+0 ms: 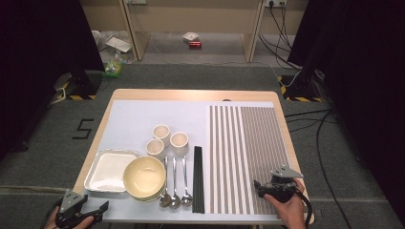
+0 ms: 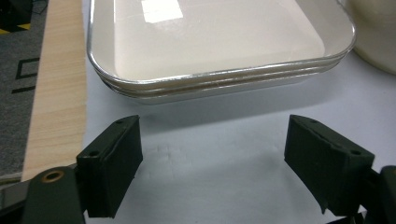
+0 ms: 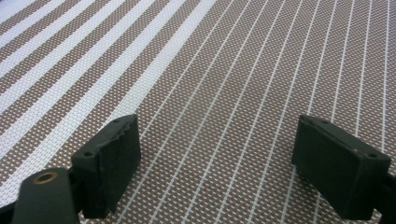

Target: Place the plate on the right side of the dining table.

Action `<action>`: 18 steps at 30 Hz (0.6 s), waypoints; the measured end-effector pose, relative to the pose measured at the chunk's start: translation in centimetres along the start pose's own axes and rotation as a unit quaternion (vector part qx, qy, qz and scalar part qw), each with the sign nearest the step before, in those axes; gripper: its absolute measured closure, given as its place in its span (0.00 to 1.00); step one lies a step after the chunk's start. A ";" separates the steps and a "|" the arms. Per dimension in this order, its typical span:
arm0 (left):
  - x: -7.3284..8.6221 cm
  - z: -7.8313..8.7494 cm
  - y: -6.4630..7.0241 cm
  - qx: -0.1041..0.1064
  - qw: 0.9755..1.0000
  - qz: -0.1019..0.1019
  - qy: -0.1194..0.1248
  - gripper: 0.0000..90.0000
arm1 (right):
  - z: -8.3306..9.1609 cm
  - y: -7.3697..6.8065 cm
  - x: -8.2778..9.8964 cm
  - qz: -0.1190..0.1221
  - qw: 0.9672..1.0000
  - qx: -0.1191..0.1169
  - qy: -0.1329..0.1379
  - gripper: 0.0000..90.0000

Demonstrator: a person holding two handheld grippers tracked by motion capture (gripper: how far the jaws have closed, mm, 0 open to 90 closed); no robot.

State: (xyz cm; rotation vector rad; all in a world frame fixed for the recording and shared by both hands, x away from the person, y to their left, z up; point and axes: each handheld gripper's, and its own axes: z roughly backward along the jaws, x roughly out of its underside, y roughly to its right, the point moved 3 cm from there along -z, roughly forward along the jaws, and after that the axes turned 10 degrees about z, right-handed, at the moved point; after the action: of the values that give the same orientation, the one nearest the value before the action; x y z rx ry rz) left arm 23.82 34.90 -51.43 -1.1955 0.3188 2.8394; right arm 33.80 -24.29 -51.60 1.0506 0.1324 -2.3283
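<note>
While both grippers are being held low at the near edge of the table, the scene is being laid out as follows, nearest first.

Left gripper [image 2: 212, 154]: it is being held at the near left corner, its jaws standing wide apart with nothing between them; bare white table cover is being seen in the gap.

Right gripper [image 3: 217, 161]: it is being held over the near right part of the table, jaws likewise spread wide and gripping nothing.

Striped mat [image 3: 243, 79]: it is lying flat directly beneath and ahead of the right gripper.

Tray [image 2: 219, 77]: this stack of white, metal-rimmed trays is sitting just ahead of the left gripper, apart from its jaws.

Bowls [image 1: 144, 177]: they are being kept stacked just beside the tray's right side.

Spoons [image 1: 175, 183]: three are lying side by side, just right of the bowls.

Chopsticks [image 1: 197, 179]: these are lying between the spoons and the mat.

Cups [image 1: 167, 139]: three are standing upright in a cluster beyond the bowls.
</note>
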 end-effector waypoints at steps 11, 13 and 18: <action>-1.1 1.2 -0.5 -0.003 1.000 0.011 0.020 0.23 | 0.0 0.0 0.0 0.000 1.000 0.000 0.000 0.18; -1.3 1.3 -0.6 -0.003 1.000 0.010 0.023 0.24 | 0.0 0.0 0.0 0.000 1.000 0.000 0.000 0.18; -2.1 1.6 -0.7 -0.003 0.999 0.012 0.031 0.27 | 0.0 0.0 0.0 -0.001 1.000 0.000 -0.001 0.18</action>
State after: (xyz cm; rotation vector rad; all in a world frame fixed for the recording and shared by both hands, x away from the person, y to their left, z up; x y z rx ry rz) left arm 24.27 35.98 -49.01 -1.2929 0.3303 2.8300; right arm 33.79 -24.28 -51.60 1.0494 0.1333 -2.3301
